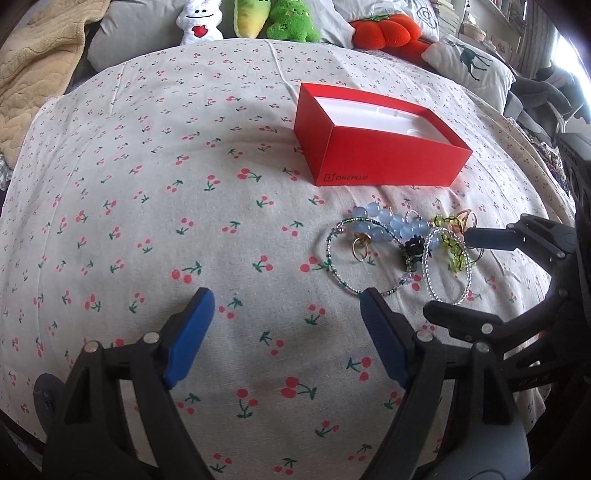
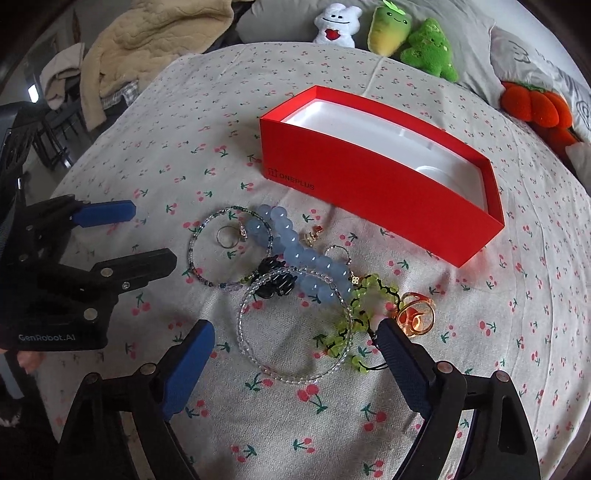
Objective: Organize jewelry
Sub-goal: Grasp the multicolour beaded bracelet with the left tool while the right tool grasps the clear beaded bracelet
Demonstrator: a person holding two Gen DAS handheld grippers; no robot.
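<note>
Jewelry pile (image 2: 291,280) mid-frame on bed, red box (image 2: 384,206) behind, empty. Both hand-held grippers, left (image 1: 286,306) and right (image 2: 295,338), agape, unladen. Next, probably: pinching one bracelet.

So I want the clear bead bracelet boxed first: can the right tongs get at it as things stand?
Probably yes: the right tongs stand open above the clear bead bracelet, nothing over its near arc, though its far side tangles with the green beads.

Left wrist view looks steeply down at the cherry-print cloth (image 1: 147,184), red box (image 1: 380,158) well ahead, up-right. Right wrist view angles down closer, red box (image 2: 369,192) just beyond centre. Both share the box, the jewelry pile (image 1: 402,243) (image 2: 295,280) before it, plush toys (image 1: 258,18) (image 2: 388,33) behind.
</note>
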